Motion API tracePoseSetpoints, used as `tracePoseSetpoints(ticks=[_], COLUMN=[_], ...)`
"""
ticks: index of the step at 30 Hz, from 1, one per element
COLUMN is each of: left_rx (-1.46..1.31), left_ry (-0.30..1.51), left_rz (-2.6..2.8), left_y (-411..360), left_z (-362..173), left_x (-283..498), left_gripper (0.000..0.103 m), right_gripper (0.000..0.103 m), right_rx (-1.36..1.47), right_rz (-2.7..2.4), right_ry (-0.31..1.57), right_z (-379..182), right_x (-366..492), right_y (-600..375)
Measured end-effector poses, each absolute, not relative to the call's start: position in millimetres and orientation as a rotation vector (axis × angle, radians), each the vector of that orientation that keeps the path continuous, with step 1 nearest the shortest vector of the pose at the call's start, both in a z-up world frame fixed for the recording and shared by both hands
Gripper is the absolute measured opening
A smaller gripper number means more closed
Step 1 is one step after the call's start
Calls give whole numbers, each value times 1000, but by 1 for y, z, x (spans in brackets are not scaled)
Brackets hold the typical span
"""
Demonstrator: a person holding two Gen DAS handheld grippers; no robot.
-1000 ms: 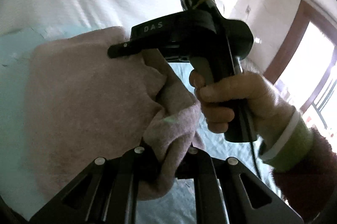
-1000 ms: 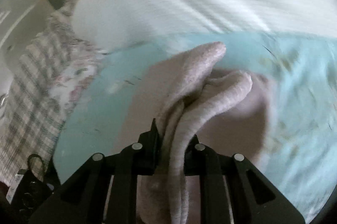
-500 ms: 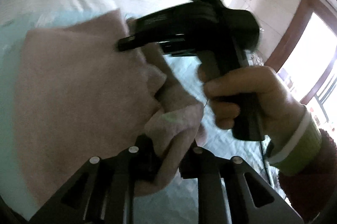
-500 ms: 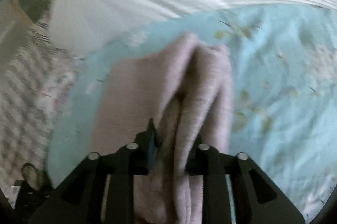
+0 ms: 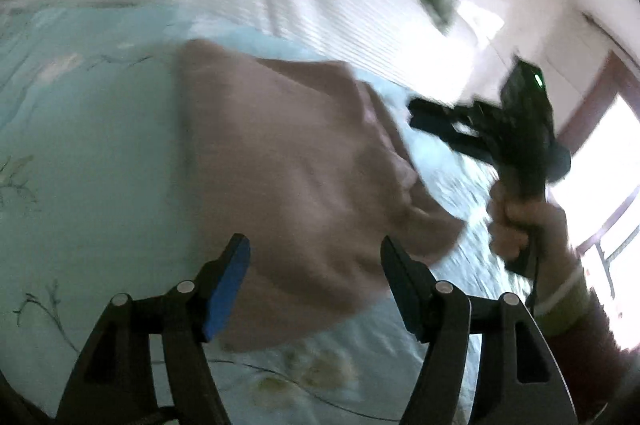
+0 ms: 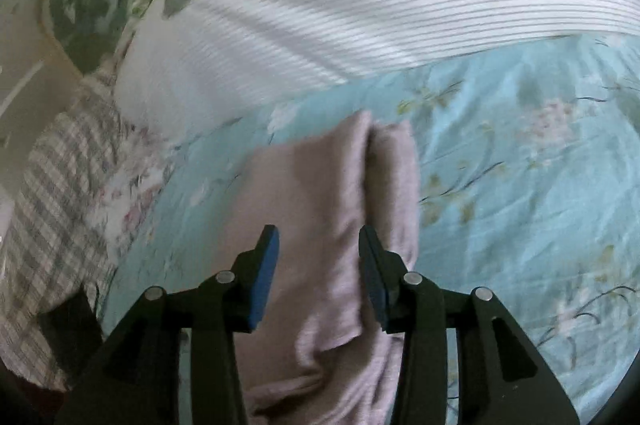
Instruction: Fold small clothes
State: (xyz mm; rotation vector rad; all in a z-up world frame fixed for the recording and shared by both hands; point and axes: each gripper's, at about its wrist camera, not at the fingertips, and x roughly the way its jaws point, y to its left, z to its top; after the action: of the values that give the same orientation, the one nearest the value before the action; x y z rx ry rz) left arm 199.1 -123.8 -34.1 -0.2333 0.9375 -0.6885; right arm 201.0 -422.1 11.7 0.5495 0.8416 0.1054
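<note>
Both hand-held grippers, left point(image 5: 314, 261) and right point(image 6: 318, 249), had just been opening and stood released above the pink garment point(image 6: 332, 209), folded on the bed point(image 6: 520, 185). The next fold likely needed a fresh edge grasp.

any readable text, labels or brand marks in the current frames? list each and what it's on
None can be read.
The right gripper, seen from the left wrist camera, is motion-blurred; any marking on its body is illegible, only a green light shows.
The pink garment and the blue floral sheet show no print or tag.
</note>
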Motion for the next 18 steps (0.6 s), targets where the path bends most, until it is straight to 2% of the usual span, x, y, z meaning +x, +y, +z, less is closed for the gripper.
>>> tracePoseSetpoints(ticks=[8,9,10,16,18], left_rx=[-334,-344,-348,-331,-325], left_ry=[1046,1058,1064,1049,1067], left_rz=[-631,-629,-628,-649,-646], left_y=[-107,-106,-108,-119,-125], left_z=[-51,-53,-56,-53,-57], left_x=[242,248,252,263,269], left_gripper=[69,69,69,70,70], right_gripper=[42,35,8,8,8], right_rx=[458,465,510,562,579], right_rz=[52,42,66,129,96], right_ry=[984,1006,1012,753,771], right_z=[-30,-36,-40,28,23], right_x=[248,253,256,224,218], right_y=[-409,-409,-410,-415,-427])
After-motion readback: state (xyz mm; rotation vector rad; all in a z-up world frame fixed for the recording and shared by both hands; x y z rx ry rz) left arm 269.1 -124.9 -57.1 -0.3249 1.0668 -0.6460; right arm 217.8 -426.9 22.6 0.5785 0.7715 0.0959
